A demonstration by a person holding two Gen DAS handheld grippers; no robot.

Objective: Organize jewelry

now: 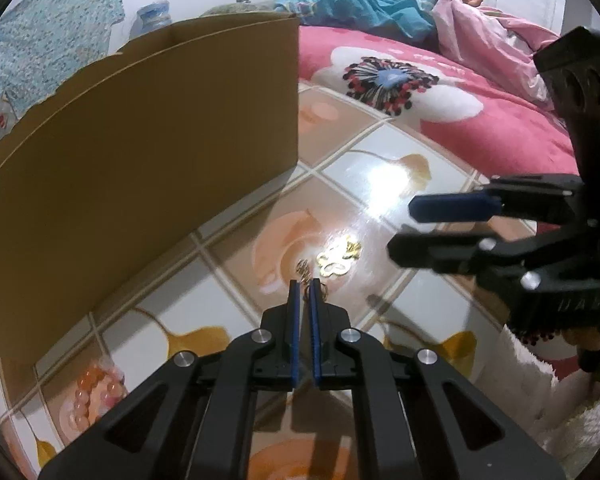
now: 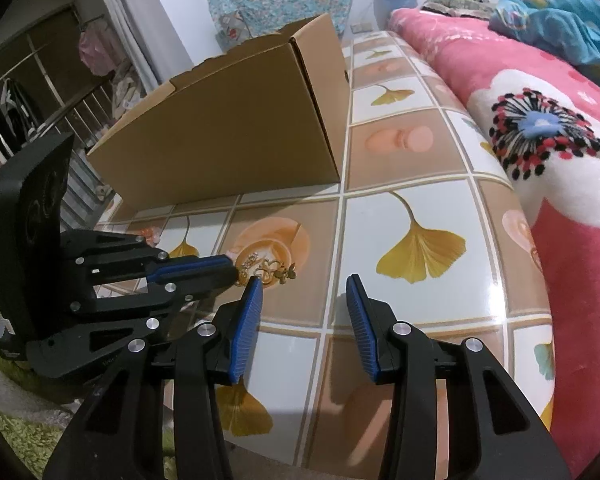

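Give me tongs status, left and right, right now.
Left tongs: closed at the gold jewelry on the tiled table, pinching a small gold ring.
Right tongs: open, holding nothing.

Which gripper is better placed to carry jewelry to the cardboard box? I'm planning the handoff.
Left. The left gripper is shut at the gold jewelry, beside the cardboard box; the right gripper hangs open, empty.
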